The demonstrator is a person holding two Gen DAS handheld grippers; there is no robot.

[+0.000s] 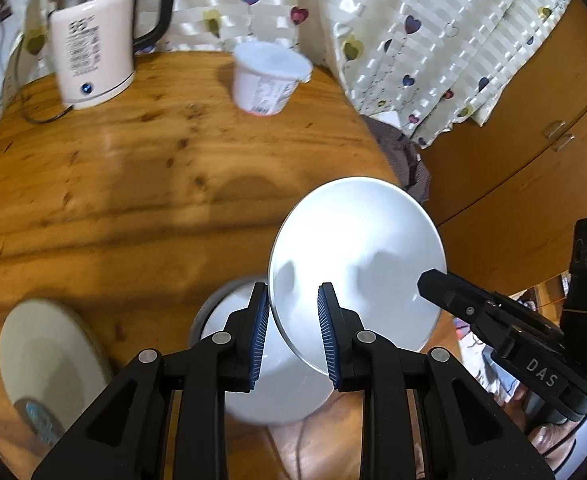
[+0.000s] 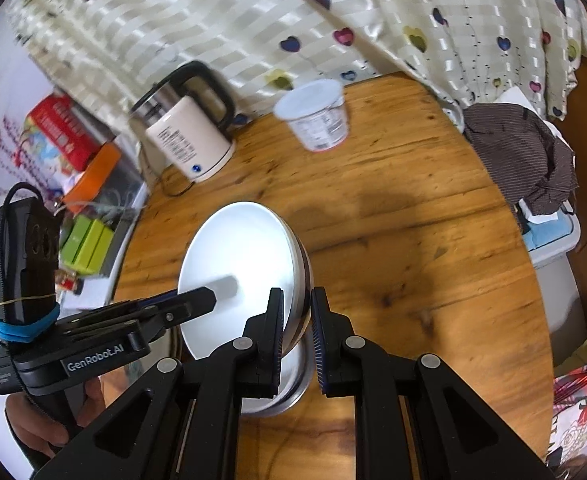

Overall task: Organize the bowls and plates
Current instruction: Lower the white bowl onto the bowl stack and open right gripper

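A shiny steel plate (image 1: 357,264) is held tilted on edge above the round wooden table (image 1: 133,184). My right gripper (image 2: 297,332) is shut on its rim; the plate also shows in the right wrist view (image 2: 237,272). My left gripper (image 1: 293,332) is open, its fingers either side of the plate's near edge without clamping it. A second steel dish (image 1: 269,392) lies on the table under the plate. A cream plate (image 1: 49,360) with a blue mark lies at the left near edge.
An electric kettle (image 1: 93,52) and a white lidded tub (image 1: 267,76) stand at the back of the table. A heart-print curtain (image 1: 433,40) hangs behind. Brown cloth (image 2: 525,156) lies beside the table's right edge, boxes (image 2: 73,140) to its left.
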